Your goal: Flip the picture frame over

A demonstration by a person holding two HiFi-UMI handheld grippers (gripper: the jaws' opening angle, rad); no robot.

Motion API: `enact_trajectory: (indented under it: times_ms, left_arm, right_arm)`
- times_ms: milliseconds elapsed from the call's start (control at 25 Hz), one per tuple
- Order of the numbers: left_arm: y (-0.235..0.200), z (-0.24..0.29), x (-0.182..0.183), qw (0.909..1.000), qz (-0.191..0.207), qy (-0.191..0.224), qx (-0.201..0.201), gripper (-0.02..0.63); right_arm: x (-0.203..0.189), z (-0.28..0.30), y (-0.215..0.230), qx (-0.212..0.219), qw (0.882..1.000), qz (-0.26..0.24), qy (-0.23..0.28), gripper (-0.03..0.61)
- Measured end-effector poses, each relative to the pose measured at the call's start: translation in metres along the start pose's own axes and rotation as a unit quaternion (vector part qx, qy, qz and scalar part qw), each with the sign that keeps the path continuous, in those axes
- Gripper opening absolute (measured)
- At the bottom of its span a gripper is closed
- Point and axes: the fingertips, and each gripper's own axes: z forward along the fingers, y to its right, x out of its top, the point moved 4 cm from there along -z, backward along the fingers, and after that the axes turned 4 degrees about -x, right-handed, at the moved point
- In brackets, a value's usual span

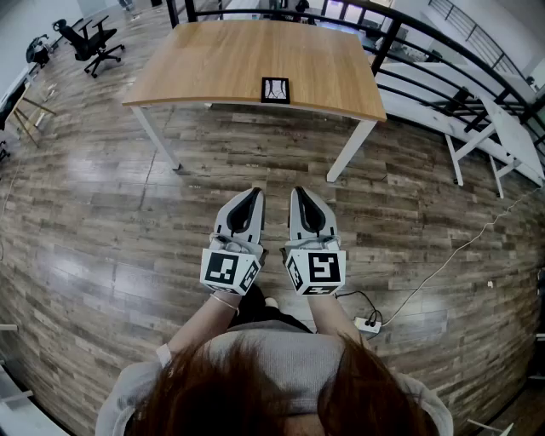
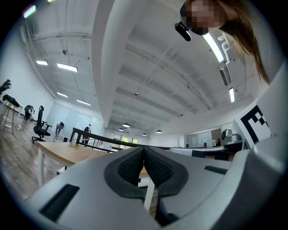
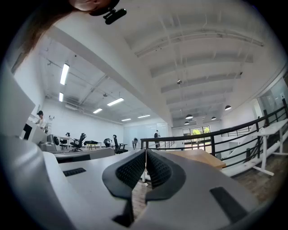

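Picture frame (image 1: 275, 89) flat on table (image 1: 204, 64), left gripper (image 1: 251, 192) and right gripper (image 1: 300, 192) clenched empty, well apart

You're holding your grey-and-white left gripper (image 1: 253, 194) and grey-and-white right gripper (image 1: 299, 192) side by side, just ahead of your body. Both point forward, roughly level, each with its jaws pressed together, nothing between them.

Black office chair (image 1: 92, 40), black railing (image 1: 400, 25), white power strip (image 1: 368, 324) on plank floor (image 1: 102, 221)
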Motion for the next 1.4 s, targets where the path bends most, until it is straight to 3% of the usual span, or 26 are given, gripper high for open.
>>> enact_trajectory:
  times_ms: [400, 600, 920, 1120, 1400]
  left_arm:
    - [-0.055, 0.059, -0.016, 0.9999, -0.001, 0.012, 0.004, 0.006]
    - [-0.11, 0.131, -0.022, 0.9999, -0.003, 0.013, -0.006, 0.006]
    - [-0.202, 0.247, -0.014, 0.9992, 0.008, 0.014, -0.038, 0.005]
    - [-0.22, 0.279, -0.019, 0.999, 0.002, 0.002, -0.045, 0.006]
    - [-0.246, 0.302, -0.039, 0.9997, -0.014, -0.01, -0.018, 0.006]
  right_arm:
    - [-0.016, 0.077, 0.017, 0.003, 1.0, -0.021, 0.004, 0.015]
    - [-0.016, 0.162, 0.031, -0.001, 0.999, -0.053, 0.011, 0.015]
    - [-0.003, 0.3, 0.054, -0.025, 0.998, -0.046, 0.021, 0.015]
    - [-0.005, 0.34, 0.07, -0.035, 0.998, -0.041, 0.01, 0.015]
    - [-0.028, 0.379, 0.084, -0.016, 0.999, -0.033, -0.02, 0.015]
